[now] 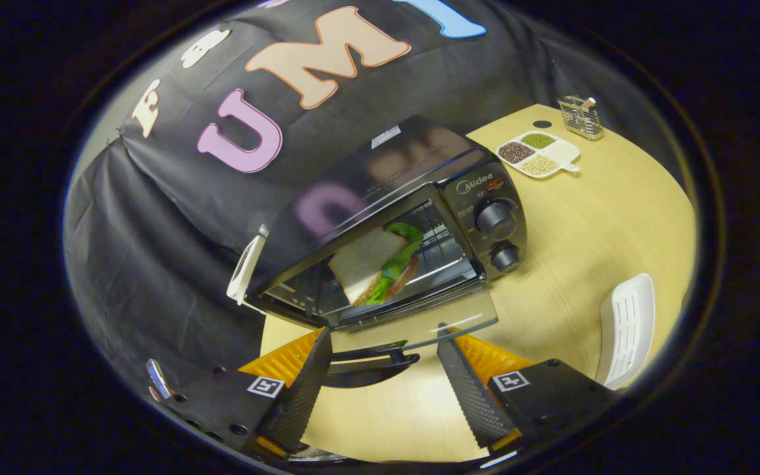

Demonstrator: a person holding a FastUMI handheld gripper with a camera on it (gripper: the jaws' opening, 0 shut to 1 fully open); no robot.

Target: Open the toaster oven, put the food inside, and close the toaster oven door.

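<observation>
Here gripper point(383, 359) jaws gape wide astride oven door handle point(370, 364); untouched.

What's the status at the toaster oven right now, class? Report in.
Gripper open, fingers either side of the lowered glass door's handle, gripping nothing. Sandwich inside the toaster oven. Door still open; nothing in the way.

Even bright light, fisheye-warped edges.
</observation>
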